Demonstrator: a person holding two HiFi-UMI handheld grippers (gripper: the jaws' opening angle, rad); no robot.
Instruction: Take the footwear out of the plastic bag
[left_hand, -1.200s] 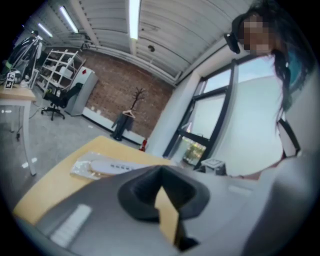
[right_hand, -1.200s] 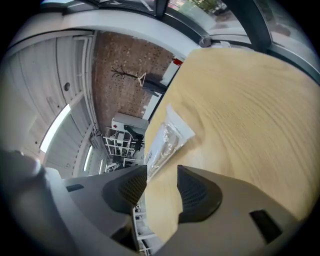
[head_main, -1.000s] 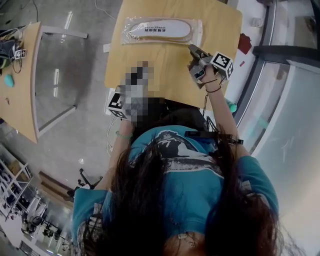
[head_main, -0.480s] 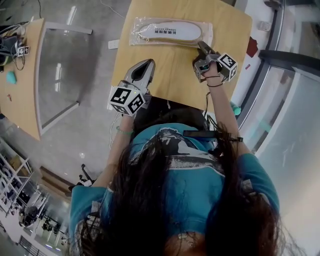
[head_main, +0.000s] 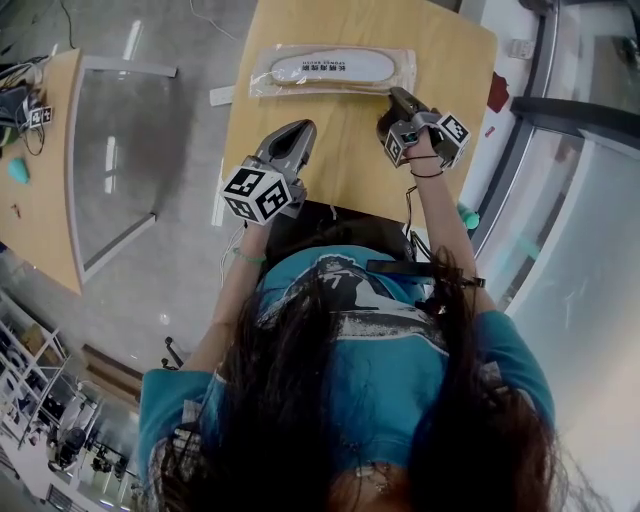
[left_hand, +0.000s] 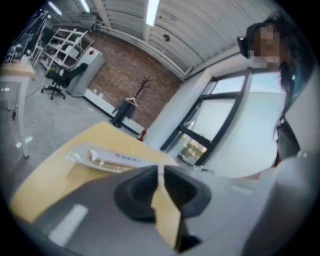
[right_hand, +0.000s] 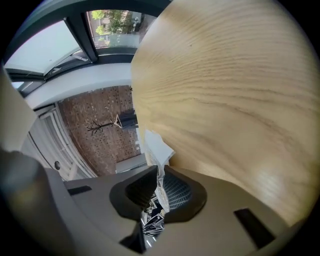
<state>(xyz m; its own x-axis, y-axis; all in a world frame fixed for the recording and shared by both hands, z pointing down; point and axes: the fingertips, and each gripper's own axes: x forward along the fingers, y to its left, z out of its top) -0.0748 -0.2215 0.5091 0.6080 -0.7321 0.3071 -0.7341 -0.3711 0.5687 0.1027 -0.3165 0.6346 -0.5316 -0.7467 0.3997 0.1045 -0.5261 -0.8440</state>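
A pale insole lies sealed in a clear plastic bag at the far side of the wooden table. My right gripper is at the bag's right end. Its jaws have just been closing, and in the right gripper view the crinkled bag corner is pinched between the pads. My left gripper hovers over the table's near left part, shut and empty, short of the bag. In the left gripper view the bag lies ahead to the left.
The table's near edge is against the person's body. A glass-topped table stands to the left over a grey floor. A window frame runs along the right. A small white piece lies off the table's left edge.
The right gripper has rolled and closed on the bag's right corner. The left gripper has come forward from the table's near edge to over the tabletop.
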